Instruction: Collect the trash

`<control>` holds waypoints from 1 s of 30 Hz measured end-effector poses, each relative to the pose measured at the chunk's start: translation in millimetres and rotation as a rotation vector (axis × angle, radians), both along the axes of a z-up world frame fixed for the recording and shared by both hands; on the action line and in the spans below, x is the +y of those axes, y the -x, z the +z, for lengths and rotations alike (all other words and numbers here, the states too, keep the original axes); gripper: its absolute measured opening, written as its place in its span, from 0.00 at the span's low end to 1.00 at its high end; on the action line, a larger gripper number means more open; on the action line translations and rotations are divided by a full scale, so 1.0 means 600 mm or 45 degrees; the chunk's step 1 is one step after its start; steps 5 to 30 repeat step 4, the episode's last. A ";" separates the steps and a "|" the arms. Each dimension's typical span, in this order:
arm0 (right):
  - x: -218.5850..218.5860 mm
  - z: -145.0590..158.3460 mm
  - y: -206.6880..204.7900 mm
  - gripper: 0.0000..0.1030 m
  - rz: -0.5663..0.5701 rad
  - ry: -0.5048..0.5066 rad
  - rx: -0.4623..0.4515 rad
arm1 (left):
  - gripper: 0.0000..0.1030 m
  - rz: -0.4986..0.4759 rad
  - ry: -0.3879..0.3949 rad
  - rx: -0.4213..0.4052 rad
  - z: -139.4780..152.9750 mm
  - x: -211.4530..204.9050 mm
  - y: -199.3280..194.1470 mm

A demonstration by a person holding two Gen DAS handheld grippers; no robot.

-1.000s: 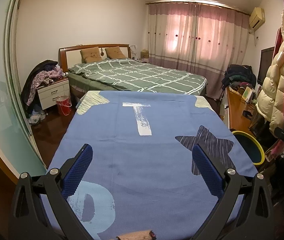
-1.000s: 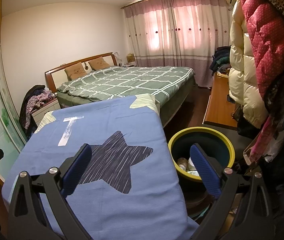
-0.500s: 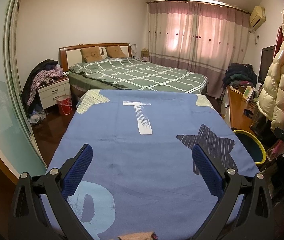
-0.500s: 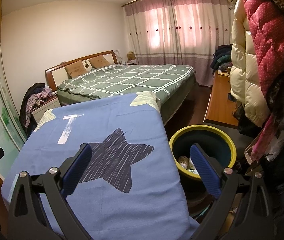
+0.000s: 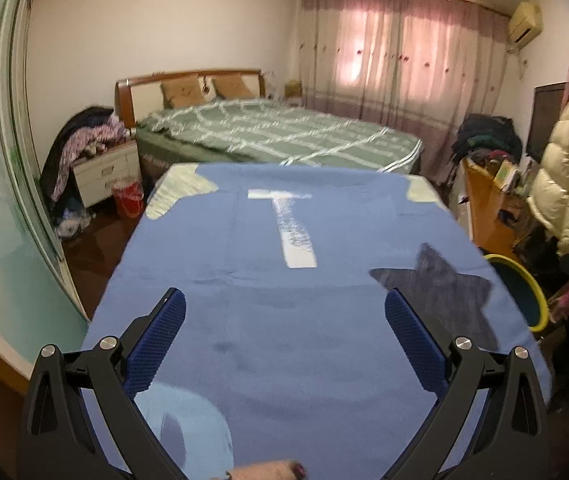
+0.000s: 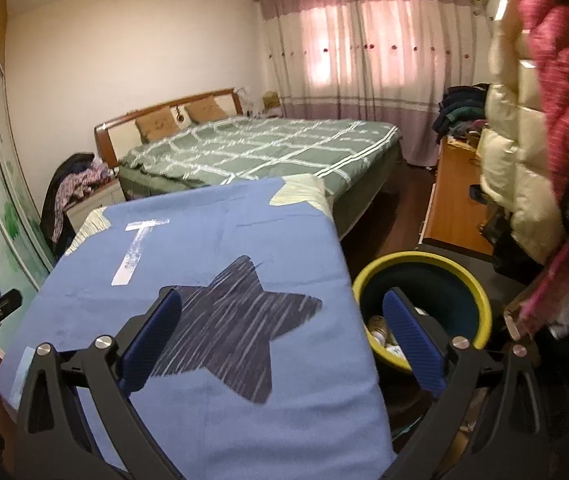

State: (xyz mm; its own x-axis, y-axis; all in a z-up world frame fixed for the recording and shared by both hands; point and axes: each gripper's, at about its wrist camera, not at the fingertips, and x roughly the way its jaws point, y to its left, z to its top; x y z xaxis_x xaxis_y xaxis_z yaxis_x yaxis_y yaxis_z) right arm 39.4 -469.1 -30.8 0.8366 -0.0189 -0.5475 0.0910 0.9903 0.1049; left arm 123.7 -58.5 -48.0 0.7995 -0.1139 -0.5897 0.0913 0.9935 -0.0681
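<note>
- Trash [image 6: 380, 330] lies in the bottom of the yellow-rimmed bin [image 6: 436, 258], which stands on the floor just beside the right edge of the tabletop [image 6: 220, 240].
- Right tool [image 6: 282, 338] hovers low and near, jaws spread and holding nothing, with one finger over the star print and the other over the bin's mouth.
- Left tool [image 5: 284, 338] hangs over the blue cloth, jaws likewise spread and empty; no loose litter shows on the cloth.
- A pinkish scrap [image 5: 264, 472] at the nearest edge is too cropped to identify and risks being missed.
- Farther off, coats [image 6: 524, 152] hang close beside the bin; a wide swing of the right tool could snag them.
- Beyond lies the green bed [image 6: 268, 148].
</note>
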 end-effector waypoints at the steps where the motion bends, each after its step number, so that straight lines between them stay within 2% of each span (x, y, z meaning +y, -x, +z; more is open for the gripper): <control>1: 0.005 -0.004 -0.022 0.93 0.021 -0.006 0.013 | 0.95 0.016 -0.002 0.024 -0.010 0.004 -0.026; 4: 0.024 -0.028 -0.097 0.93 0.039 -0.005 0.062 | 0.95 0.056 -0.032 0.082 -0.039 0.013 -0.100; 30: 0.024 -0.028 -0.097 0.93 0.039 -0.005 0.062 | 0.95 0.056 -0.032 0.082 -0.039 0.013 -0.100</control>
